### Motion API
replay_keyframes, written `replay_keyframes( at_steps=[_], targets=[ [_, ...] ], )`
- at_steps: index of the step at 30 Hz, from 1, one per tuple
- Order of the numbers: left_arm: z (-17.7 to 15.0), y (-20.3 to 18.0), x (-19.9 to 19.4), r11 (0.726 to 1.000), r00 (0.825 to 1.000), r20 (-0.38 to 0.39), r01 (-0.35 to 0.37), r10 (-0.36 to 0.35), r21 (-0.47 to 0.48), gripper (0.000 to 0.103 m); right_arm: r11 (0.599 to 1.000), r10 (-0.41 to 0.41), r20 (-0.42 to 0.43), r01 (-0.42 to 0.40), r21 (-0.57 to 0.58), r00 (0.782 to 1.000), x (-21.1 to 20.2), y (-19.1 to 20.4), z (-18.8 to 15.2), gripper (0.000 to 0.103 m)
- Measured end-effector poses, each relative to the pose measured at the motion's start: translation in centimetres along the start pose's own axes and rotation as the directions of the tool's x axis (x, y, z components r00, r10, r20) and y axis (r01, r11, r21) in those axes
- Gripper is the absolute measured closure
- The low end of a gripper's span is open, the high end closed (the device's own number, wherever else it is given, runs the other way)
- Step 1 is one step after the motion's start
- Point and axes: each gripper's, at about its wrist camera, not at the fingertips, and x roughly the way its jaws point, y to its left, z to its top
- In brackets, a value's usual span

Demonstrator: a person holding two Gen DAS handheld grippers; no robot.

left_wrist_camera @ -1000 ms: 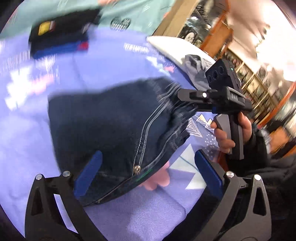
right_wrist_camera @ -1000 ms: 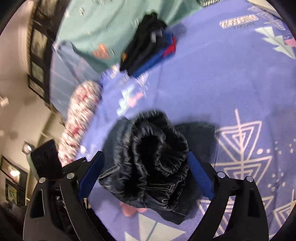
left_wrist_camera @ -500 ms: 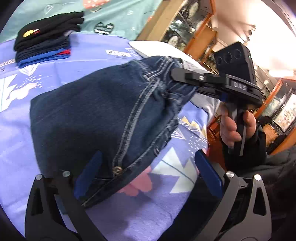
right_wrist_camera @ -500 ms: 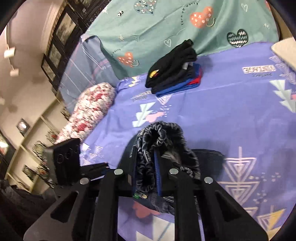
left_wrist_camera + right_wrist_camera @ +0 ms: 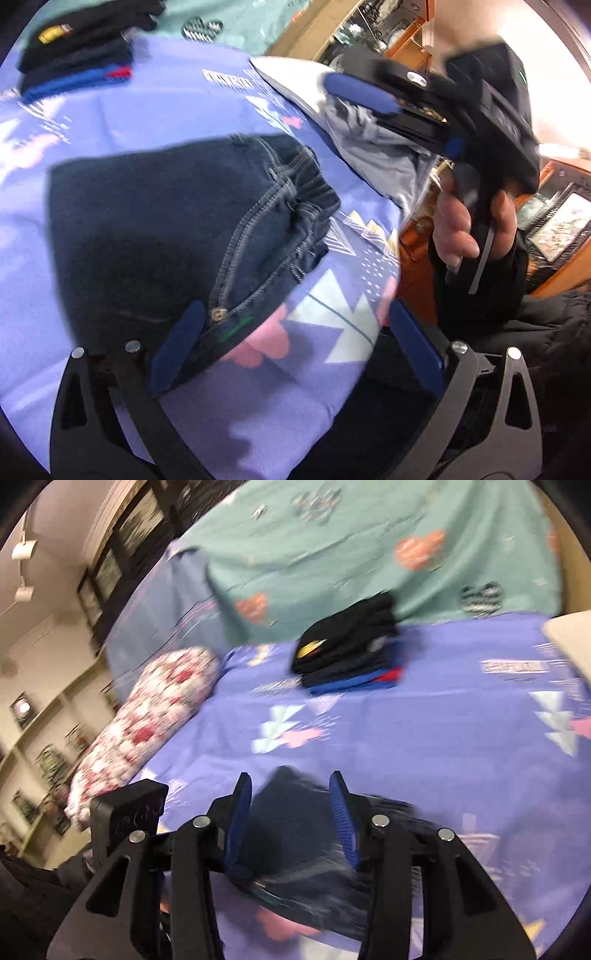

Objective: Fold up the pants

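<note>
The dark jeans [image 5: 177, 229] lie folded on the purple bed sheet [image 5: 155, 110], close to its near edge. The left tool [image 5: 291, 343] is low over them with its blue pads wide apart; the left pad [image 5: 177, 343] is at the near hem of the jeans. The right tool [image 5: 291, 812] is above the jeans, lifted, pads apart and holding nothing. A stack of folded clothes [image 5: 347, 653] sits far on the bed, well apart from the jeans. A flowered pillow [image 5: 147, 716] lies on the left. A grey garment [image 5: 376, 155] is just beyond the jeans on the right.
</note>
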Motion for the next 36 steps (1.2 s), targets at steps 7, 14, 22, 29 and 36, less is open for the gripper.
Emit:
replay_keyframes(
  at_steps=[7, 14, 22, 29, 36],
  targets=[
    [-1.7, 3.1, 0.2, 0.995, 1.0, 0.007, -0.02, 0.021, -0.097, 0.002, 0.961, -0.108, -0.317, 0.181, 0.21, 0.942, 10.4, -8.1, -3.4, 0.079],
    [-1.8, 1.6, 0.7, 0.998, 0.998, 0.001, -0.064, 0.064, -0.014, 0.002, 0.993, -0.006, -0.192, 0.029, 0.113, 0.981, 7.3, -1.1, 0.6, 0.059],
    [-2.2, 1.0, 1.6, 0.99, 0.99, -0.008, -0.14, 0.14, 0.026, 0.002, 0.994, 0.064, -0.45, -0.015, 0.111, 0.891, 18.8, -0.7, -3.0, 0.061],
    [-2.3, 0.7, 1.3, 0.99, 0.992, 0.015, -0.128, 0.127, 0.052, 0.002, 0.999, 0.023, -0.358, -0.009, 0.04, 0.933, 13.6, 1.3, -1.0, 0.048],
    [-2.2, 0.6, 0.6, 0.992, 0.993, 0.026, -0.12, 0.118, 0.049, 0.002, 0.998, 0.023, -0.395, 0.001, 0.061, 0.918, 13.8, 0.2, -2.1, 0.053]
  ],
)
